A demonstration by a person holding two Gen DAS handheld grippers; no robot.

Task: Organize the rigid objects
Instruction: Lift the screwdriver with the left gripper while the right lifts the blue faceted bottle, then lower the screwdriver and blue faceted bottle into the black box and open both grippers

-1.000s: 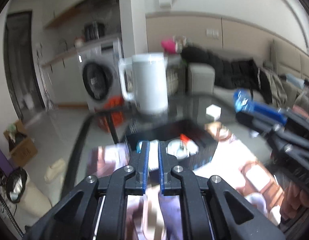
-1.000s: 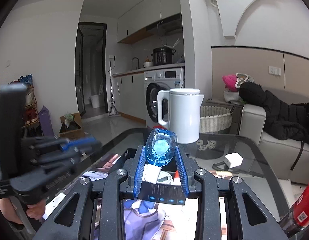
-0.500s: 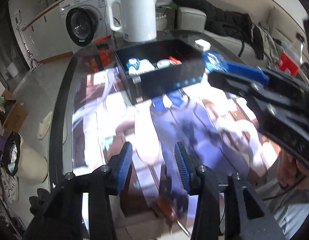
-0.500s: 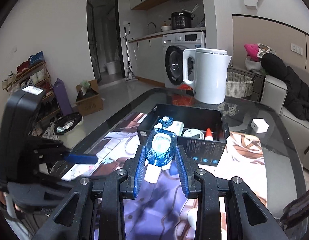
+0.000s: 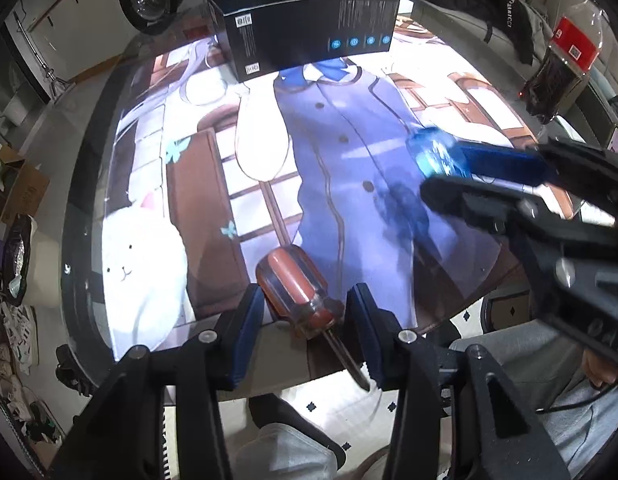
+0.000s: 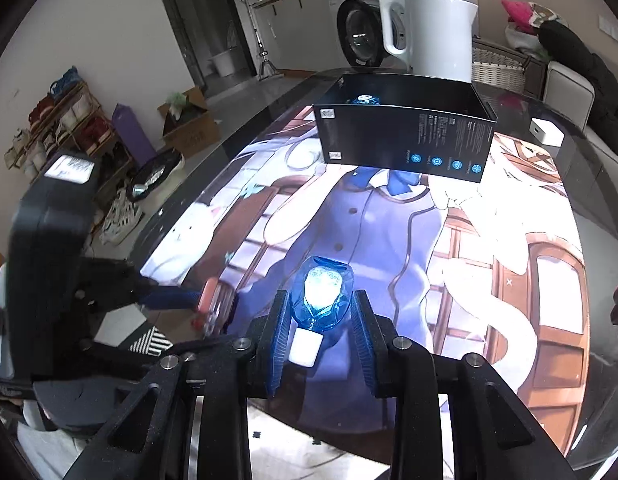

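Note:
A screwdriver [image 5: 299, 286] with a red, clear handle lies on the printed mat near the table's front edge. My left gripper [image 5: 305, 316] is open, its fingers either side of the handle, apart from it. My right gripper [image 6: 319, 312] is shut on a small blue clear bottle [image 6: 321, 296] with a white cap, held above the mat; it also shows in the left wrist view [image 5: 435, 152]. A black open box [image 6: 405, 136] stands at the far side of the mat, with a blue item inside.
A white kettle [image 6: 433, 32] stands behind the box. A dark soda bottle with a red label [image 5: 557, 68] stands at the right edge. A small white cube [image 6: 547, 132] lies far right. The glass table's edge [image 5: 81, 184] curves close on the left.
My left gripper opened, tilted down and came back to the front edge, over the screwdriver. My right gripper drew back from the box with the blue bottle still held.

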